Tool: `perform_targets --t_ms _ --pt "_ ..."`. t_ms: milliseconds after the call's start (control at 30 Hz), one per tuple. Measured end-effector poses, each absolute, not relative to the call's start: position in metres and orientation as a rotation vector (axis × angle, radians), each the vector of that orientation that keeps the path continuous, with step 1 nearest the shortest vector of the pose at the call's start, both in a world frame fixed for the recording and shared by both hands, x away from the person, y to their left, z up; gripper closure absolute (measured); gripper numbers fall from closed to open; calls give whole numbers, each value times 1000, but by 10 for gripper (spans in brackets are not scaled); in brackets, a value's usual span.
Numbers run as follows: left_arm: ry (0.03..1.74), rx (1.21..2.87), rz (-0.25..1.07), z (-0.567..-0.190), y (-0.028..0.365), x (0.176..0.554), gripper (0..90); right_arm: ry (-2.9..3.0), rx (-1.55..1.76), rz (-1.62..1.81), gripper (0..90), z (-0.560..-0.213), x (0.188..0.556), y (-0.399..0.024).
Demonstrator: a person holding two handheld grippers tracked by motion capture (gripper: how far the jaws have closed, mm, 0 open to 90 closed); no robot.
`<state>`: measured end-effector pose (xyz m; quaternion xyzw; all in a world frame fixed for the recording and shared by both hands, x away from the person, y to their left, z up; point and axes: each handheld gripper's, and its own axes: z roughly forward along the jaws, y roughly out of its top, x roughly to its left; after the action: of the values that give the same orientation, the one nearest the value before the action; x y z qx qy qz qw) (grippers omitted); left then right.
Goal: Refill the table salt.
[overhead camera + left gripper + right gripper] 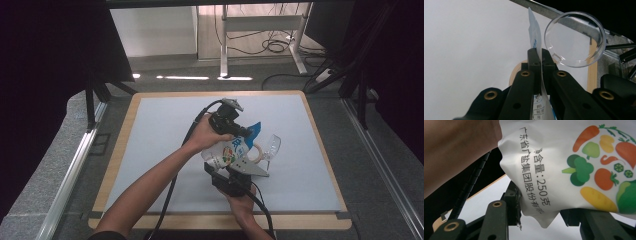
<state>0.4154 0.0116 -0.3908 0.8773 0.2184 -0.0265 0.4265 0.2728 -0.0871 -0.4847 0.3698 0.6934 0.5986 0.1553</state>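
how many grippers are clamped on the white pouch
2: the left gripper pinches the white pouch by its thin top edge, and the right gripper grips its lower end, both held above the table.

One pouch [231,150], one glass [271,146], one tape roll [257,152].

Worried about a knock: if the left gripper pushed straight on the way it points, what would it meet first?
Probably the clear glass, just ahead and slightly right of the left gripper, shut on the pouch; depth is uncertain.
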Motion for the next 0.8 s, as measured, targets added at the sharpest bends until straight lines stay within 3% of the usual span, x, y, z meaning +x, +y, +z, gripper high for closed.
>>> perform_targets --t_ms 800 --pt "544 2196 -71 -391 12 416 900 1971 1057 1717 575 -486 272 -86"
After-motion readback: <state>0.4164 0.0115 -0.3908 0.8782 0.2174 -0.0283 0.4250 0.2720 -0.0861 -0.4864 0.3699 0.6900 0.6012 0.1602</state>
